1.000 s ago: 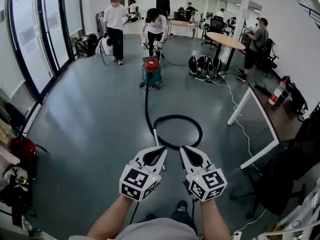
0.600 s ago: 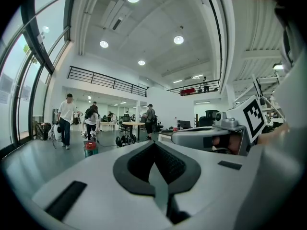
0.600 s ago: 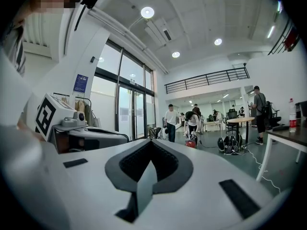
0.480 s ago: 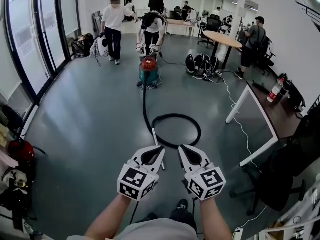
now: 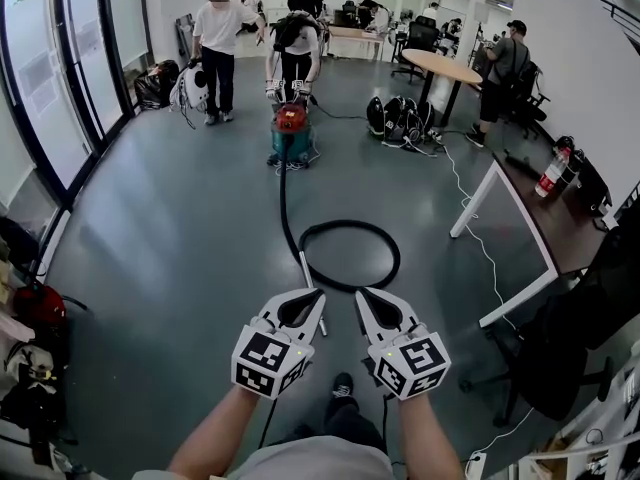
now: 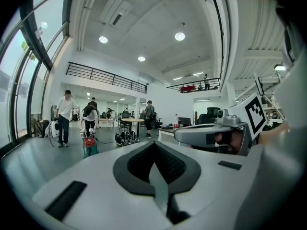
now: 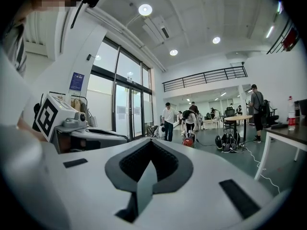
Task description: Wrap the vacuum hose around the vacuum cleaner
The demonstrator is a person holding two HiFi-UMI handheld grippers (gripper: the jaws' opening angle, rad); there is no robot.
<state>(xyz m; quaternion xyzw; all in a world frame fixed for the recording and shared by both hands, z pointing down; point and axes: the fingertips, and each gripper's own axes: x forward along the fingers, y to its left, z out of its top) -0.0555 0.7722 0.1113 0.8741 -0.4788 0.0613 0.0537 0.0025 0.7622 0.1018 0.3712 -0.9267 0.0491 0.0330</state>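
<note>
Jaws of the left gripper [image 5: 318,296] lie pressed together with nothing between them, and those of the right gripper [image 5: 362,296] likewise. The two sit side by side, near but apart, pointing almost level.

On the floor just ahead of the left gripper's tip lies the pale rigid end of the vacuum hose [image 5: 352,226]. Its black length curls into one loop ahead of both grippers, then runs straight on to the vacuum cleaner [image 5: 291,133], red-topped on a teal body, well beyond them. A person [image 5: 293,38] bends over it.

Only the square black-and-white markers on each cube show clearly. A blue sign [image 7: 76,81] beside the glass doors is too small to read.

The head view alone shows the loop. The gripper views lose it under their jaws but show the vacuum cleaner, a railed balcony [image 6: 105,75] and ceiling lights.

Bare grey floor [image 5: 190,228] lies open ahead and to the left of the grippers. A white-framed table [image 5: 540,228] edges in on the right.
</note>
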